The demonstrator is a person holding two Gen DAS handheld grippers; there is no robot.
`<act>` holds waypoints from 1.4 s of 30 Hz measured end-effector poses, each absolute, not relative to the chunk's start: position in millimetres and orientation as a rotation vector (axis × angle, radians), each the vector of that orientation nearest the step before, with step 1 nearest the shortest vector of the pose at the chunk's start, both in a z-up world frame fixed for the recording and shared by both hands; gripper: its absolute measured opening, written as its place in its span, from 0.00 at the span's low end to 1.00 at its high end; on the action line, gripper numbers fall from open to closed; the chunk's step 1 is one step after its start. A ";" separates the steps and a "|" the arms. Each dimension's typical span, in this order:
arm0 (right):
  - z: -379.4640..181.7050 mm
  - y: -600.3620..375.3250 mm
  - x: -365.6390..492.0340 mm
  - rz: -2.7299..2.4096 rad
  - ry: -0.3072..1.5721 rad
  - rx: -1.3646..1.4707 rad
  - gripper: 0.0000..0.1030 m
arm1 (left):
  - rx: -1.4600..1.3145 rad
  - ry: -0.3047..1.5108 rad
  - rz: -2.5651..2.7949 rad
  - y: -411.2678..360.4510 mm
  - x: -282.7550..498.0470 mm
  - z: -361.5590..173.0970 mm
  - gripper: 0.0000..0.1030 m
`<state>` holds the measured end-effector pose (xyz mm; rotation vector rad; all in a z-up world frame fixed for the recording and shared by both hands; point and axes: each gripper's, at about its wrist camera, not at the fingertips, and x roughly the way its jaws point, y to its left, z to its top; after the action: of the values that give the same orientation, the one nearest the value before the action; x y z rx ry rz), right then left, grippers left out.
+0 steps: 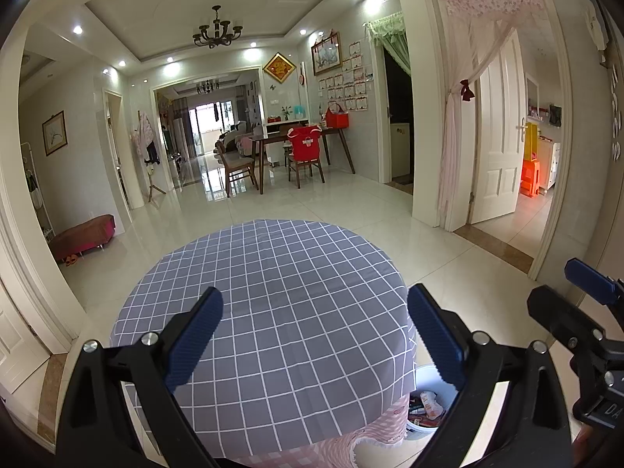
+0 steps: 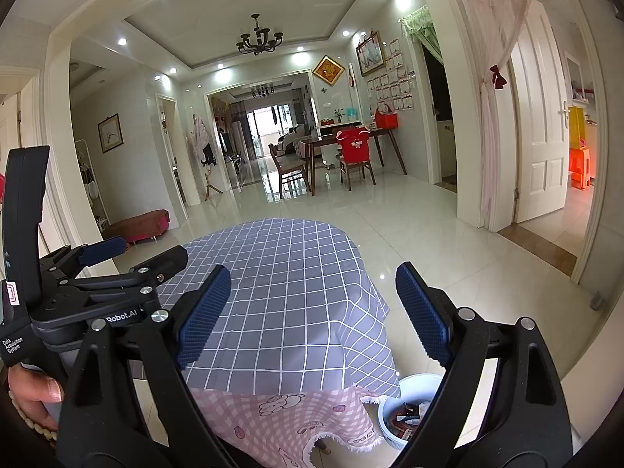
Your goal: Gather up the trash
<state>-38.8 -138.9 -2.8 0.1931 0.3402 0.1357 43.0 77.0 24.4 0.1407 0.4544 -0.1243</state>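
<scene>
I hold both grippers, left gripper (image 1: 314, 331) and right gripper (image 2: 312, 314), wide apart and empty over the checked tablecloth (image 1: 280, 292); the trash (wrappers) lies in the white bin (image 2: 390, 425) beside the table

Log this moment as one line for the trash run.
left gripper: open, empty | right gripper: open, empty | table: no trash visible | bin on floor: wrappers inside

Right gripper (image 2: 312, 312) is seen with jaws spread wide, nothing between the blue pads (image 2: 204, 316). Below it, a table (image 2: 280, 280) covered by a grey checked cloth over a pink one. White bin (image 2: 390, 425) with wrappers is seen on the floor beside the table. Left gripper (image 2: 128, 253) is held at far left, jaw state unclear.
</scene>
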 end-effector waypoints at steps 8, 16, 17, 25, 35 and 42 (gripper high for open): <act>-4.0 -139.7 -37.8 0.135 0.345 0.196 0.83 | 0.142 0.453 -0.125 77.7 43.1 24.8 0.91; -8.6 -138.3 -34.8 0.134 0.351 0.198 0.83 | 0.144 0.449 -0.125 80.9 44.1 22.8 0.91; -8.1 -139.3 -35.2 0.134 0.350 0.200 0.83 | 0.145 0.449 -0.125 81.5 44.5 22.2 0.91; -13.7 -138.0 -33.2 0.131 0.356 0.202 0.83 | 0.146 0.446 -0.126 84.0 45.5 19.8 0.91; -22.4 -138.4 -28.9 0.133 0.367 0.201 0.83 | 0.140 0.461 -0.132 86.8 52.0 14.4 0.91; -25.8 -133.2 -25.8 0.136 0.373 0.198 0.83 | 0.136 0.462 -0.133 87.9 53.9 14.2 0.91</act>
<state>-25.8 -133.2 -25.8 0.1983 0.3729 0.1361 53.9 87.9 14.2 0.1360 0.4622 -0.1330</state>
